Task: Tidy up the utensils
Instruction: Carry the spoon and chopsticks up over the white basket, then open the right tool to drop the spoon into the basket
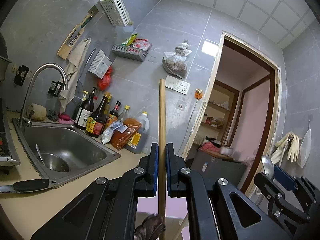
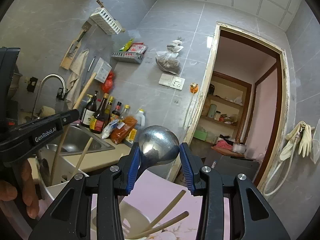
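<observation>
The left gripper [image 1: 162, 158] pinches a wooden stick [image 1: 162, 120] upright; the right gripper [image 2: 160, 160] grips a metal ladle [image 2: 159, 142]. Both seem bound for the white holder [image 2: 60, 186], where 2 sticks already stand; the knife [image 1: 26, 185] by the sink [image 1: 66, 146] remains

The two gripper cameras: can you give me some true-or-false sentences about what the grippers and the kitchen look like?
1. The left gripper is shut on a round wooden stick. True.
2. The right gripper holds a red plastic cup. False: a shiny metal ladle sits between its blue pads, bowl up.
3. The steel sink is full of plates. False: only a metal bowl shows in it.
4. A black-handled knife lies on the beige counter. True.
5. Pale rubber gloves hang by the doorway. True.
</observation>
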`<state>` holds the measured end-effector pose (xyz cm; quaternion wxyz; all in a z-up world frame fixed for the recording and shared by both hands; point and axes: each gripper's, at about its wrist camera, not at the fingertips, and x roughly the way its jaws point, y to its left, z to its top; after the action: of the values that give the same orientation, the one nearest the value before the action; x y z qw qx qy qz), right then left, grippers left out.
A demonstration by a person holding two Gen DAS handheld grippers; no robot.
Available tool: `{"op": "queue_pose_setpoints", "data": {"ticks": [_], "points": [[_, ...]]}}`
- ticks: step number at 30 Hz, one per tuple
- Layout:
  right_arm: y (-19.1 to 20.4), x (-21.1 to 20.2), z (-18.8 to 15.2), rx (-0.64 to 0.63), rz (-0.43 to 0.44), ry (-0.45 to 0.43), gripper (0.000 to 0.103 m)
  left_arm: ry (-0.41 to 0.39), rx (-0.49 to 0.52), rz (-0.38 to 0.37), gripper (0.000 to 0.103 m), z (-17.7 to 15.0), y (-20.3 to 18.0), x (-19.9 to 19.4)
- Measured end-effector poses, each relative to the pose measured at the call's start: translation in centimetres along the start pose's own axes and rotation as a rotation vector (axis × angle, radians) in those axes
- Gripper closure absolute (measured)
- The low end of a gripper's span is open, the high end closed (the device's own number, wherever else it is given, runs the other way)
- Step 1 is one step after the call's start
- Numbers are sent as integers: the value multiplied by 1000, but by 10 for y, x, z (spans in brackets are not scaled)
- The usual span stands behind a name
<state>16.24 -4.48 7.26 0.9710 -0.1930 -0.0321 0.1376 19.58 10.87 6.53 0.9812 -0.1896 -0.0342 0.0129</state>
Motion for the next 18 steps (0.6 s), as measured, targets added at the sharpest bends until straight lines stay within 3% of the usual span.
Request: {"op": "queue_pose_setpoints", "data": {"ticks": [8,18], "points": [[4,3,-4,7,37,22,66,68,25,4,98,-9,0,-4],[6,1,-3,34,89,27,64,136,41,-42,97,-13,-1,-12]]}}
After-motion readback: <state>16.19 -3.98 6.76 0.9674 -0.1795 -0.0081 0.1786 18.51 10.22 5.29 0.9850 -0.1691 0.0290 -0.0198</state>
